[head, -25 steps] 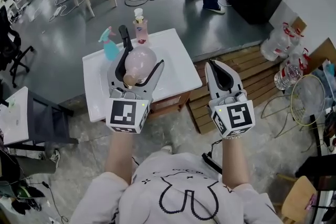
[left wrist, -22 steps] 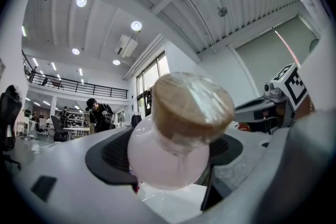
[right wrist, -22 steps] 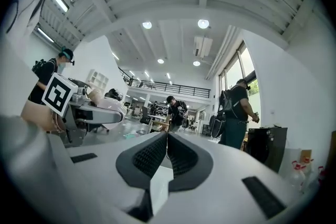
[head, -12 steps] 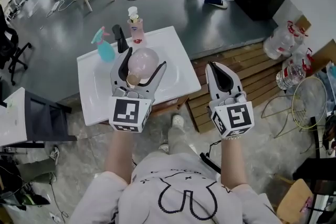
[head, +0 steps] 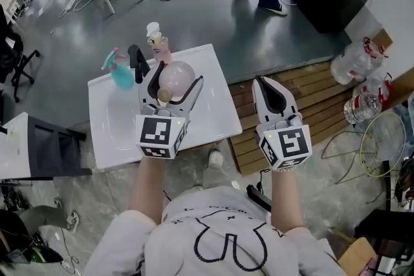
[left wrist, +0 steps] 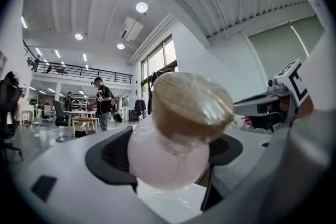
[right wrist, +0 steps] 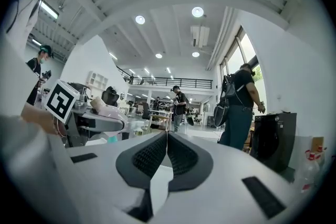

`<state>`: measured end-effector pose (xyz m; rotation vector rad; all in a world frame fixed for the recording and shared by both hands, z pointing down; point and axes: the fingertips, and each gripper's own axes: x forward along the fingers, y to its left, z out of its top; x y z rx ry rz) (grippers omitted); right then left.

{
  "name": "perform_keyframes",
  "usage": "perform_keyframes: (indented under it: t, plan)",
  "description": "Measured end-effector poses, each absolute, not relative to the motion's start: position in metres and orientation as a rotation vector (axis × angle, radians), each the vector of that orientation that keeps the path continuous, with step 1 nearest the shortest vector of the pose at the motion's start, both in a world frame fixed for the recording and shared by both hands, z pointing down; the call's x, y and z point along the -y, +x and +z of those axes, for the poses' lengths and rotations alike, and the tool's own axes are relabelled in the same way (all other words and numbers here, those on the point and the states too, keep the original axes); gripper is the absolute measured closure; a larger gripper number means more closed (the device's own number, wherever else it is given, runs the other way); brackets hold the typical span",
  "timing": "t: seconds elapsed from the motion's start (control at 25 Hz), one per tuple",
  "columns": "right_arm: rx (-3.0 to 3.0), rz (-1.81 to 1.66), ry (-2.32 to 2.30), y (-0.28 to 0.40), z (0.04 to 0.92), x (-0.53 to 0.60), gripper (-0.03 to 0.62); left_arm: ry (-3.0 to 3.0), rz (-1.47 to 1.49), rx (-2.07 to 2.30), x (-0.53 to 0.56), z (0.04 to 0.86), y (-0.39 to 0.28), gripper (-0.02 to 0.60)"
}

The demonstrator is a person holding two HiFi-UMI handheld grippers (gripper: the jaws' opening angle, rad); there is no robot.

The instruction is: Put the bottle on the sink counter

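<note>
My left gripper (head: 176, 74) grasps the pink bottle (left wrist: 170, 157); right gripper (right wrist: 167, 139) clenched, empty. Only the head view shows the white sink counter (head: 210, 114), centre, on grey floor (head: 226, 16).

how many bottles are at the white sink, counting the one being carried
3. A round pink bottle held in the left gripper over the sink, a teal spray bottle left of the black faucet, a pump bottle right of it.

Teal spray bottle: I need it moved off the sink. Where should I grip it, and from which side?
Grip the teal spray bottle by its body below the trigger head, probably from the head view's left: it stands upright and the black faucet crowds its right.
</note>
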<state>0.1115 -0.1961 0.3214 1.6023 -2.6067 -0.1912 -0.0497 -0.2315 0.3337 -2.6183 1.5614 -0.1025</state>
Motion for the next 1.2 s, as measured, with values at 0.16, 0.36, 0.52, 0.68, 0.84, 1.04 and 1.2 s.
perform_keyframes:
  t: [0.16,0.36,0.52,0.68,0.84,1.04,1.2]
  plan:
    - [2.631,-0.168,1.577,0.119,0.326,0.228,0.565,-2.641,-0.134,-1.598,0.264,0.346,-0.04,0.178]
    - [2.662,-0.143,1.532,0.123,0.334,0.264,0.565,-2.664,-0.212,-1.618,0.303,0.368,-0.027,0.178]
    - [2.675,-0.103,1.51,0.128,0.344,0.287,0.565,-2.696,-0.267,-1.628,0.328,0.388,-0.018,0.178]
    - [2.678,-0.034,1.488,0.13,0.363,0.306,0.565,-2.744,-0.31,-1.647,0.35,0.41,-0.013,0.178]
    - [2.668,0.016,1.451,0.126,0.381,0.32,0.565,-2.787,-0.367,-1.677,0.371,0.433,-0.013,0.178]
    - [2.643,0.079,1.445,0.124,0.4,0.333,0.565,-2.866,-0.459,-1.717,0.391,0.464,-0.013,0.178]
    - [2.62,0.126,1.456,0.118,0.414,0.343,0.565,-2.908,-0.585,-1.734,0.402,0.489,-0.013,0.178]
